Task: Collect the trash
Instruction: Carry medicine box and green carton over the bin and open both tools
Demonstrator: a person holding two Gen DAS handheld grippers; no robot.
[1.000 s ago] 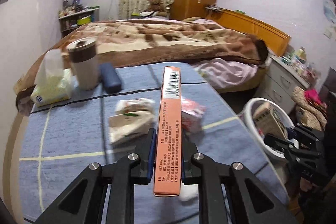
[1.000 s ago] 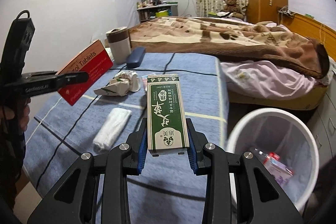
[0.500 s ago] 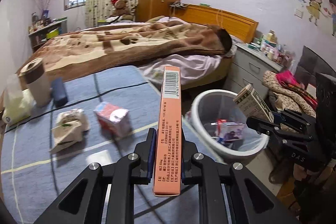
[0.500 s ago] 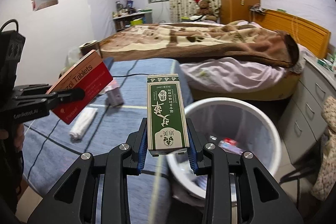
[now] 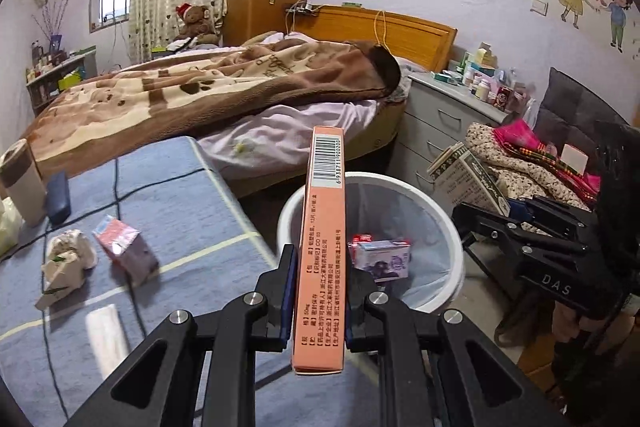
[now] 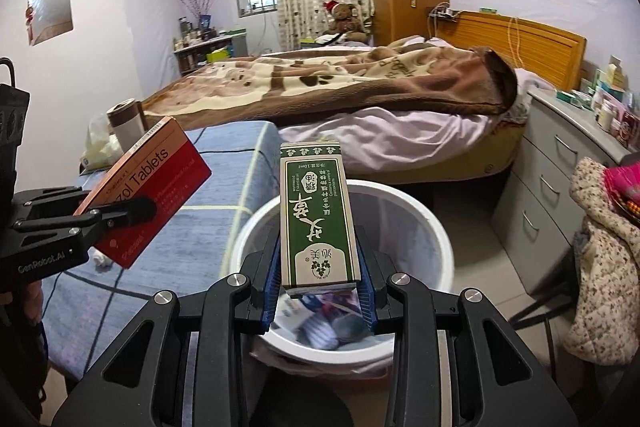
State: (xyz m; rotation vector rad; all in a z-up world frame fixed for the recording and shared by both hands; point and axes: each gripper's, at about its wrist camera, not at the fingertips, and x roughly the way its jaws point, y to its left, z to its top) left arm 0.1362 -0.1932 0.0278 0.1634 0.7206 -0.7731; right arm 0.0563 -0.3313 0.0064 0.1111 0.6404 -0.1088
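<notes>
My left gripper [image 5: 318,279] is shut on an orange tablet box [image 5: 322,239], held on edge over the near rim of the white trash bin [image 5: 448,227]; this box also shows in the right wrist view [image 6: 148,187]. My right gripper [image 6: 318,291] is shut on a green and white box [image 6: 316,211], held above the bin [image 6: 432,227]; it also shows in the left wrist view [image 5: 466,179]. The bin holds several small cartons [image 5: 382,257]. A pink carton [image 5: 124,251], crumpled paper [image 5: 66,263] and a white roll [image 5: 106,327] lie on the blue cloth.
The blue checked table [image 5: 180,195] lies left of the bin. On its far left stand a tumbler [image 5: 20,175], a dark case [image 5: 58,191] and a tissue pack. A bed [image 5: 224,87], a grey dresser [image 5: 444,123] and a chair with clothes [image 5: 532,163] surround the bin.
Both grippers have swung right from over the table to above the bin, each still holding its box. The bin now sits directly under them.
</notes>
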